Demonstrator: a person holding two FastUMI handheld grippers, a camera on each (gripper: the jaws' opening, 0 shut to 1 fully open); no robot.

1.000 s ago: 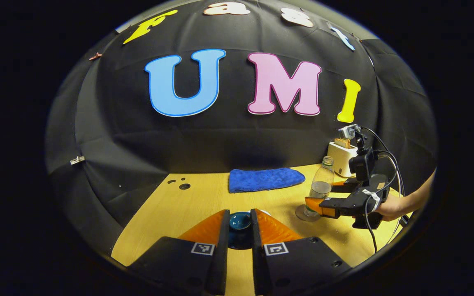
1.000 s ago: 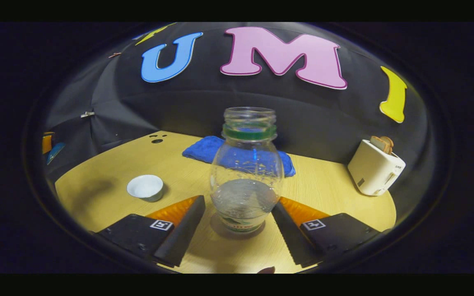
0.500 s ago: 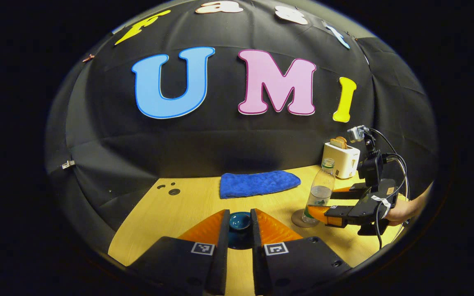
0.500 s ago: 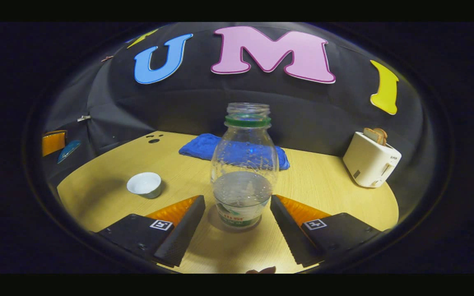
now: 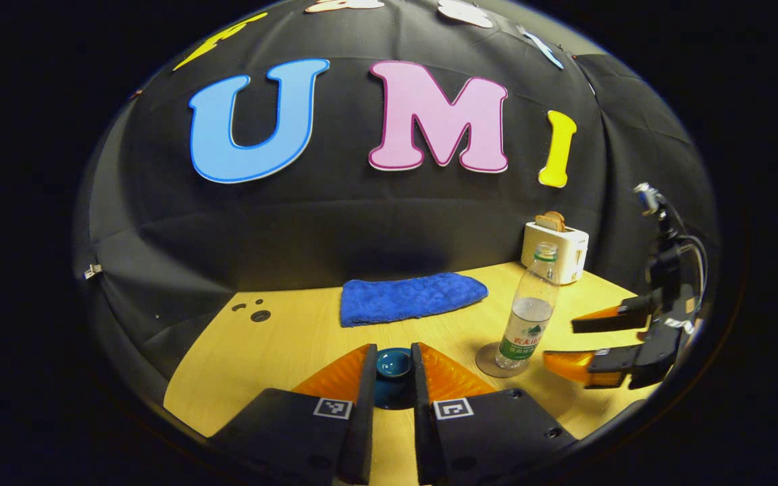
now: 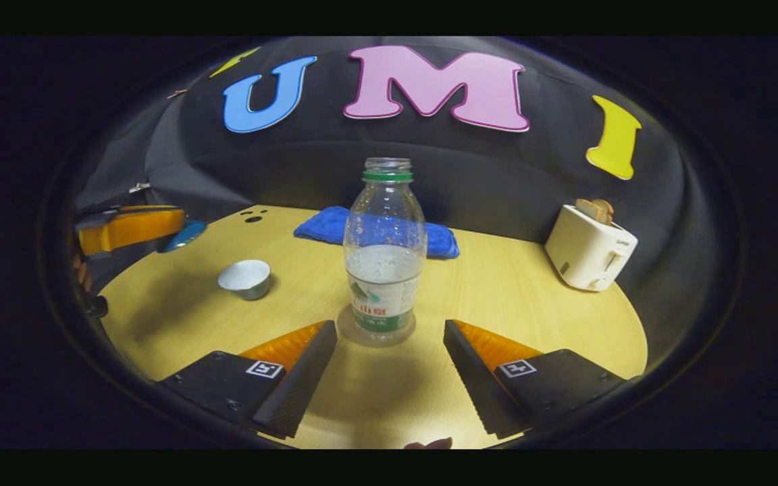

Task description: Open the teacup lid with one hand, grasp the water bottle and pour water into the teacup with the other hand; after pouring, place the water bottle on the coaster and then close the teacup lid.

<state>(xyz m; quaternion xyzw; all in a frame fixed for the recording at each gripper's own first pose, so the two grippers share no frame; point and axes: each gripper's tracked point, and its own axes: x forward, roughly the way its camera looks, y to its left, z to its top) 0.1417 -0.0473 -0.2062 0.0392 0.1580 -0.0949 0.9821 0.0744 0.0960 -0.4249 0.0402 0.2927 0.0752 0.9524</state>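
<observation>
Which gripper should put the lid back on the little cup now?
Left. The left gripper is shut on the blue lid. The right gripper is open and empty, with the bottle standing on the coaster and the cup uncovered.

- A staged recording booth, not a lived-in home: black cloth wall wraps the whole background.
- Light wooden table in the lower frame carries kitchen props: white toaster at right, blue towel mid-frame.
</observation>
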